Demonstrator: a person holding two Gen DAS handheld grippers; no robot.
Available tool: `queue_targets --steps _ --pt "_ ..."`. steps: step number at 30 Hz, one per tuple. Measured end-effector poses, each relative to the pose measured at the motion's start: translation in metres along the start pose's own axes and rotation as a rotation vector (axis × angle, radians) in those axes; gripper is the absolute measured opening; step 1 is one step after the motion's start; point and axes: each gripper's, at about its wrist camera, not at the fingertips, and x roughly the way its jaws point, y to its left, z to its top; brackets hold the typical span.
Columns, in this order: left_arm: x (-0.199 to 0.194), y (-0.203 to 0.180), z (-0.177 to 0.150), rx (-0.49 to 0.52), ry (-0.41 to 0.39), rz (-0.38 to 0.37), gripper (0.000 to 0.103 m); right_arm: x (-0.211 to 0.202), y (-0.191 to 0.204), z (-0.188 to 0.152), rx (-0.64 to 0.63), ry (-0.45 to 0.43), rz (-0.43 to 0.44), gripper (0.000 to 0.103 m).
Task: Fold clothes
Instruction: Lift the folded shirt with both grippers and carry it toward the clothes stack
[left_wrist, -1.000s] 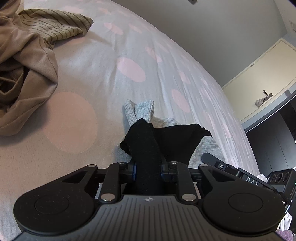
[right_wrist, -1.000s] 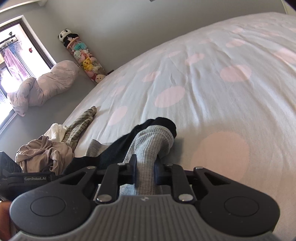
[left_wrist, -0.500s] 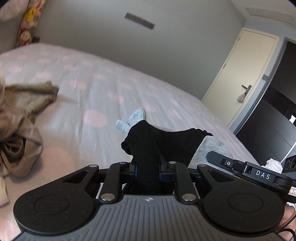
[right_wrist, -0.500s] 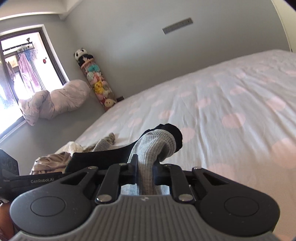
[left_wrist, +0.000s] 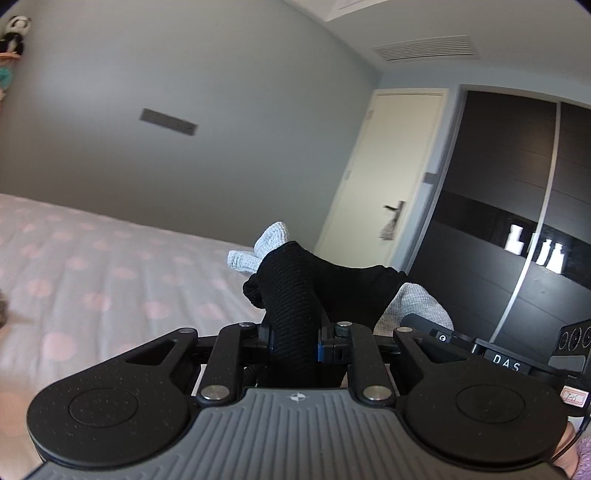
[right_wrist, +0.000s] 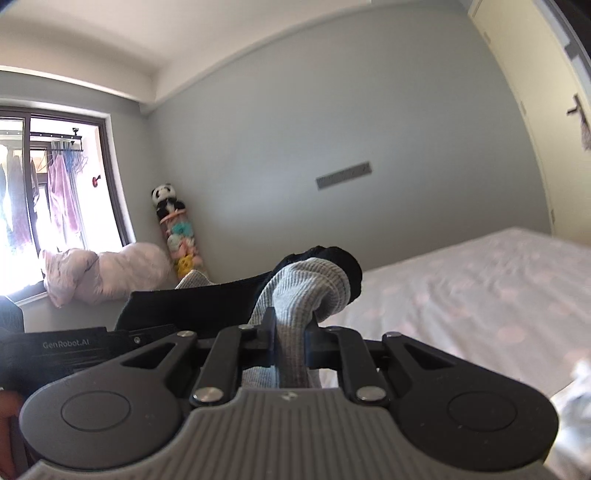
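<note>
Two tongs in view, both matte black with ribbed grey housings. Left tongs (left_wrist: 295, 341) were pinched on a black knit garment (left_wrist: 295, 295), coarse ribbed weave, bunched into a thick roll between the pads. Right tongs (right_wrist: 290, 332) were pinched on a grey knit garment (right_wrist: 306, 291), finer rib, folded into a rounded hump just past the fingertips.

The two fabrics were held together, black and grey layered against each other. From the left wrist, grey ends (left_wrist: 258, 247) poked out beyond the black roll, and a grey patch showed at its right. From the right wrist, black cloth (right_wrist: 184, 306) stretched taut leftward toward the other tool, with a black edge curling behind the grey hump. Whether this was one piece or two, could not tell.

The bundle hung in the air above the bed (left_wrist: 92, 280), not touching it. Bed sheet was pale with soft pink dots, lightly wrinkled.

Surroundings: one cream door (left_wrist: 388, 166) with a lever handle; one dark glossy wardrobe (left_wrist: 517, 221); one window (right_wrist: 55, 184) with laundry hanging outside; one pale pink duvet (right_wrist: 103, 273) heaped under it; one panda toy (right_wrist: 164, 201) atop a column of soft toys in the corner.
</note>
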Motion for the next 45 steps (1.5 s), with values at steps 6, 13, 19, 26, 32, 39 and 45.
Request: queue_targets --steps 6,13,19,26,32,39,45 --pt "0.045 -0.085 0.004 -0.004 0.035 -0.132 0.016 -0.082 -0.057 0.052 -0.031 -0.059 -0.084 0.015" --pt "0.099 -0.174 -0.012 0.008 0.097 -0.271 0.016 -0.166 -0.123 0.096 -0.089 -0.063 -0.208 0.015" --pt "0.133 -0.224 -0.048 -0.012 0.156 -0.341 0.016 -0.210 -0.175 0.117 -0.124 -0.022 -0.309 0.016" --pt "0.182 -0.242 -0.087 -0.098 0.256 -0.370 0.016 -0.216 -0.232 0.124 -0.158 0.120 -0.392 0.016" --pt "0.227 -0.229 -0.087 -0.110 0.312 -0.328 0.016 -0.174 -0.280 0.121 -0.115 0.200 -0.393 0.016" --pt "0.274 -0.187 -0.109 -0.181 0.407 -0.230 0.016 -0.089 -0.328 0.103 -0.093 0.339 -0.343 0.016" --pt "0.302 -0.156 -0.131 -0.251 0.492 -0.189 0.016 -0.038 -0.359 0.076 -0.035 0.480 -0.328 0.016"
